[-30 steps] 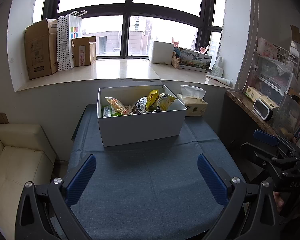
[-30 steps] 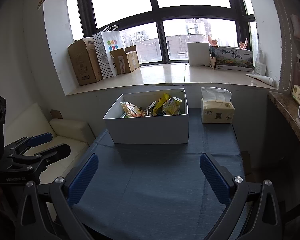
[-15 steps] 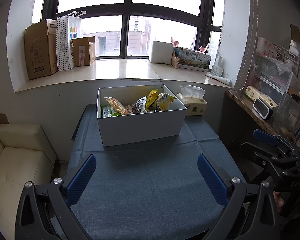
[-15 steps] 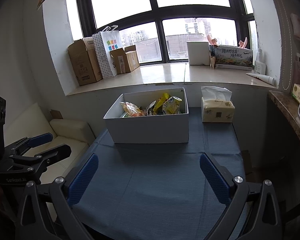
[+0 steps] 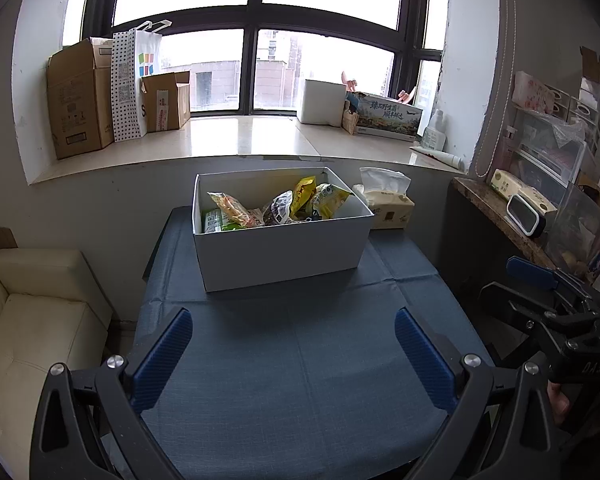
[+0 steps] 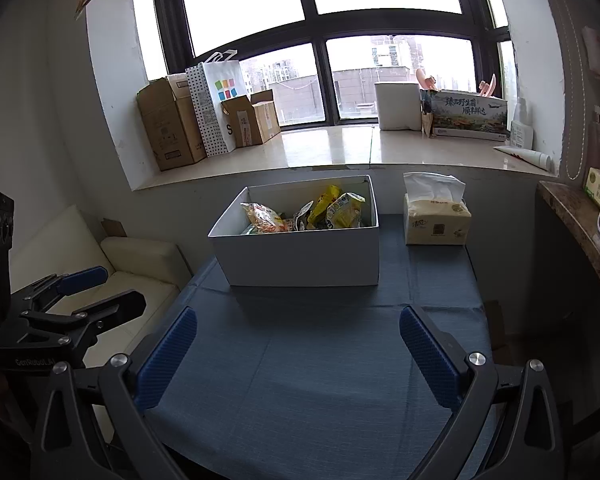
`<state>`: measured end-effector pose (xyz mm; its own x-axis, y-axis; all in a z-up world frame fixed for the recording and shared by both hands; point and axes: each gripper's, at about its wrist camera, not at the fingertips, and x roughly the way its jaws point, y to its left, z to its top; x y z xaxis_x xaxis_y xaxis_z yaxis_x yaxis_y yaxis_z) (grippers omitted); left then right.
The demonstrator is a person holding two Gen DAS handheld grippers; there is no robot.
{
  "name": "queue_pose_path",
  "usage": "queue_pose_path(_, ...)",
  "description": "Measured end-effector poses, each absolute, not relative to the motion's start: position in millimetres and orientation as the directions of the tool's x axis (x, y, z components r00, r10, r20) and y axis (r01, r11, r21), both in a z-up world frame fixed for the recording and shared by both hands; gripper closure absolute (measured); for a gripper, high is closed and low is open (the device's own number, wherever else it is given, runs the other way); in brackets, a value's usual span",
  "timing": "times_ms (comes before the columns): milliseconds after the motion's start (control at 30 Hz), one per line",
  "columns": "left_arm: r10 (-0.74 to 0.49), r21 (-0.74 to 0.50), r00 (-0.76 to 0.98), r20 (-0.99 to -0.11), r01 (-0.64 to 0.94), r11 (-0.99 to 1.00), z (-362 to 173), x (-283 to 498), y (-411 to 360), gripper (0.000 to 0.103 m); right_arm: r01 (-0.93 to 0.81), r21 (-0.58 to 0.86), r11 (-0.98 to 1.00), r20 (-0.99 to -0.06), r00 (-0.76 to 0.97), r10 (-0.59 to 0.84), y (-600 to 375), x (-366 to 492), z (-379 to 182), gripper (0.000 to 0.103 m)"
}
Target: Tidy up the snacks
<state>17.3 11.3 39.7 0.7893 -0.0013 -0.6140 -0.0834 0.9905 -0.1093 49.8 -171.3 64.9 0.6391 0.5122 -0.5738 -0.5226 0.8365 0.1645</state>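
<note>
Open cloth in front, box at the back

Bare blue tablecloth (image 5: 300, 360) lies open up to the white box (image 5: 280, 248); a tissue box (image 6: 436, 224) stands just beside its right wall.

Left tongs (image 5: 292, 354) spread wide and empty above the table's near edge, right tongs (image 6: 298, 352) level alongside, equally wide, gripping nothing, both pointed forward
</note>
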Motion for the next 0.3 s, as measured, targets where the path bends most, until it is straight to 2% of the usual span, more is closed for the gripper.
queue_pose_path(300, -0.005, -0.111, 0.789, -0.615, -0.08, 0.991, 38.0, 18.4, 11.4, 0.0, -0.523, 0.165, 0.836, -0.576, 0.637, 0.512, -171.2, 49.7, 64.8, 0.0)
